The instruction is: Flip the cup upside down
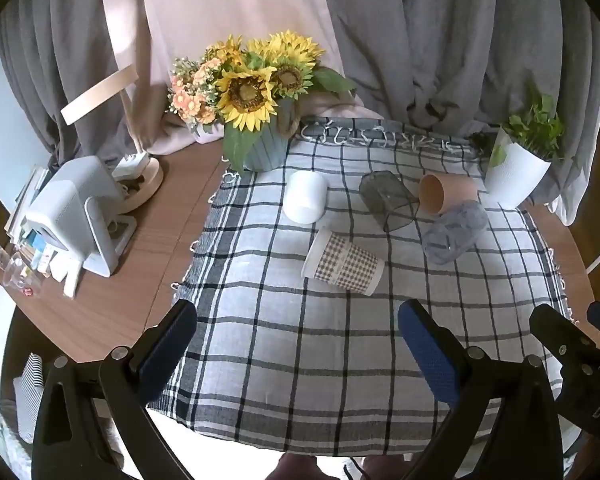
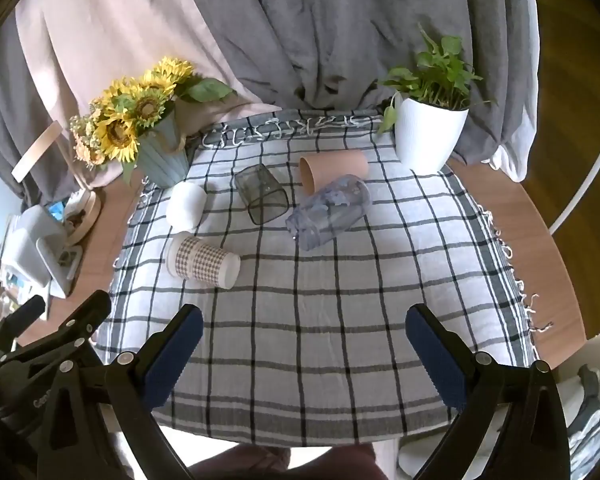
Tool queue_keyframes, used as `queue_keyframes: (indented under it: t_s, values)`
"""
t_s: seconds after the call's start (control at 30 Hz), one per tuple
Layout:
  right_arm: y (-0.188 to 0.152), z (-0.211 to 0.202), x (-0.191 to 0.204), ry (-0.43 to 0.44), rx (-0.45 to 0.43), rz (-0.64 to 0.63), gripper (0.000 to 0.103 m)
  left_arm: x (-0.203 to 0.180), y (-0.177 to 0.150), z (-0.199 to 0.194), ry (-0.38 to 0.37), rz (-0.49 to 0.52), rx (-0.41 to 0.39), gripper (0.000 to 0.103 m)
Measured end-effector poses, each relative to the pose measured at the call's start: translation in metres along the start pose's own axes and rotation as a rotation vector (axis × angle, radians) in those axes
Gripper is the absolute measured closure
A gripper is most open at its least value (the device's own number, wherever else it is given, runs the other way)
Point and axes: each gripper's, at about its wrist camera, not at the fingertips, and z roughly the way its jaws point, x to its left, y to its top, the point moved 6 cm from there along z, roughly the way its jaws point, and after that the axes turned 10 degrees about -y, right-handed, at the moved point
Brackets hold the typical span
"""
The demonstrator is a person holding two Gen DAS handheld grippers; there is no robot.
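Several cups lie on their sides on the checked cloth (image 1: 300, 340): a white cup (image 1: 305, 197), a checked paper cup (image 1: 342, 261), a dark clear glass (image 1: 388, 200), a pink cup (image 1: 448, 193) and a bluish clear cup (image 1: 456, 232). In the right wrist view they are the white cup (image 2: 186, 205), paper cup (image 2: 203, 261), dark glass (image 2: 265, 197), pink cup (image 2: 334, 170) and bluish cup (image 2: 330, 210). My left gripper (image 1: 298, 316) is open and empty, above the cloth's near part. My right gripper (image 2: 304, 322) is open and empty, short of the cups.
A sunflower vase (image 1: 266, 148) stands at the cloth's far left corner and a white plant pot (image 1: 514, 174) at the far right. A grey device (image 1: 76, 216), a lamp base (image 1: 144, 184) and small clutter sit on the wooden table (image 1: 112, 304) at left.
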Motion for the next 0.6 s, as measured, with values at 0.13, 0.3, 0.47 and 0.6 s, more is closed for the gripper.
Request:
queue_keyframes:
  t_s: [0.13,0.3,0.47,0.6]
  values:
    - [0.001,-0.0003,0.0005,-0.003,-0.001,0.003,0.001,-0.0001,-0.0017,-0.0007,0.0,0.001,-0.002,0.0]
    - [0.0019,-0.0005,-0.0008,-0.002,-0.002,0.002,0.001,0.0,-0.0023,-0.0011,0.002,0.004,-0.005,0.0]
    - [0.0024,-0.0008,-0.0014,-0.002,-0.003,0.002,0.001,0.0001,-0.0023,-0.0012,0.003,0.002,-0.004,0.0]
    - [0.0031,-0.001,-0.0022,0.0,-0.001,0.004,0.001,0.0004,-0.0019,-0.0011,0.004,0.001,-0.004,0.0]
